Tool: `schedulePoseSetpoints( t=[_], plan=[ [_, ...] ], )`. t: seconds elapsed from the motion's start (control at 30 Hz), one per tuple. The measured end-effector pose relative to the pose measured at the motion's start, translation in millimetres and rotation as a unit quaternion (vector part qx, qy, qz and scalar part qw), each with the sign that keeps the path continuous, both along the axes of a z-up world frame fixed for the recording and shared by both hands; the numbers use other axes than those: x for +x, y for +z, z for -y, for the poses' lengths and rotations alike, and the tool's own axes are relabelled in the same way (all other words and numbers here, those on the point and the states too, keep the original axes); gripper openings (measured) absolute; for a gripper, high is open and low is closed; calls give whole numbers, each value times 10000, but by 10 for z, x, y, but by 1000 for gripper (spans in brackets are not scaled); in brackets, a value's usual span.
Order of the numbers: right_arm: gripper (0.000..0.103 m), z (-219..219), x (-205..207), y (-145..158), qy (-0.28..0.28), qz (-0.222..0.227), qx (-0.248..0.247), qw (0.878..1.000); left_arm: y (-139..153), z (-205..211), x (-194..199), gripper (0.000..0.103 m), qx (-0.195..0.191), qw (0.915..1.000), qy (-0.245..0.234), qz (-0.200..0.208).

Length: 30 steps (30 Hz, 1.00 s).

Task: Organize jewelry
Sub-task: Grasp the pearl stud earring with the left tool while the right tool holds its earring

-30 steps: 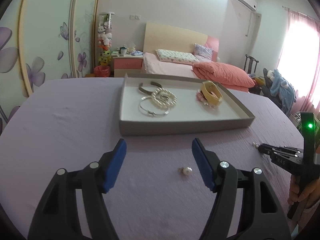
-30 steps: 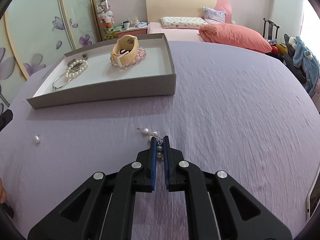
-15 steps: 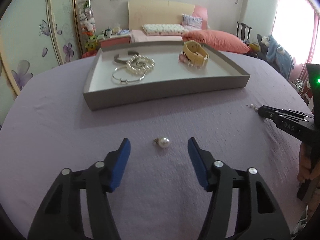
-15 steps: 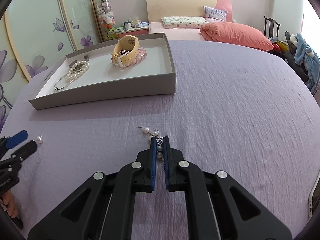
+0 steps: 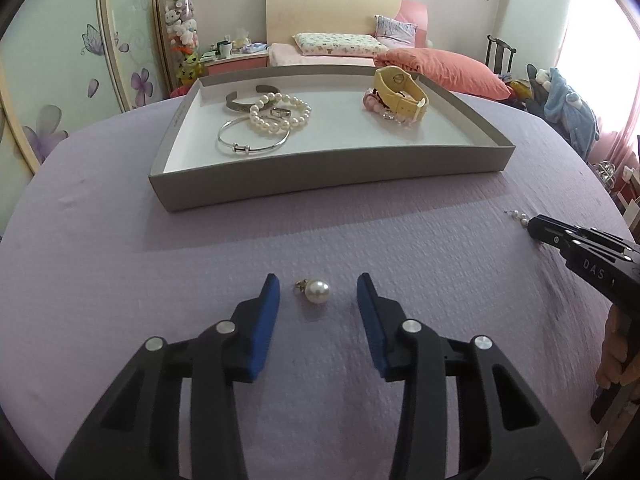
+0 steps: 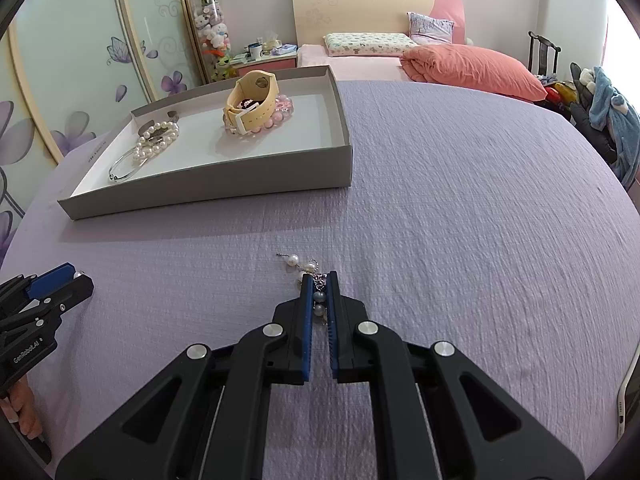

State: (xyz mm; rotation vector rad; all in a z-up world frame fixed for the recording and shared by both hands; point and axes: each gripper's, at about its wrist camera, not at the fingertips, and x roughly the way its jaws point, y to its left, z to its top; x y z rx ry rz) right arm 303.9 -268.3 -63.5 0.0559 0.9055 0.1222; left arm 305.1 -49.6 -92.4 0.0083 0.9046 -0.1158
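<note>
Left gripper (image 5: 317,294), jaws apart and just been closing, straddles the pearl pendant (image 5: 316,291) lying untouched between its pads on the purple cloth (image 5: 120,280). Risk: uneven closure could flick the round pearl sideways, out of reach.

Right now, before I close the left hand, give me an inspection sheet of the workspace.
Surface: purple cloth, textured, flat.
Job's things: single pearl on cloth; beaded earring; tray holding bangle, pearl bracelet, yellow watch.
Clutter: phone at cloth edge.
Grippers: left gripper open, jaws just been closing, straddling the pearl untouched; right gripper shut on beaded earring.
Cables: nothing seen.
Surroundings: bed, wardrobe doors, chair.
</note>
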Motion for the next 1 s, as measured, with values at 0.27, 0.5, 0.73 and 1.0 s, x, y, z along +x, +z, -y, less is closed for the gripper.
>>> schedulePoseSetpoints(
  t=[0.27, 0.5, 0.73, 1.0],
  plan=[
    [8, 1, 1, 0, 1, -1, 12, 10000, -10, 44, 12, 31, 202, 9997, 96, 4],
    [8, 7, 2, 0, 2, -2, 10, 10000, -3, 86, 1, 20, 283, 9995, 123, 21],
    [8, 9, 4, -1, 3, -2, 17, 10000, -8, 49, -9, 14, 202, 9997, 141, 42],
    [8, 21, 14, 2, 10, -6, 58, 10000, 12, -177, -92, 14, -72, 9993, 344, 96]
  ],
)
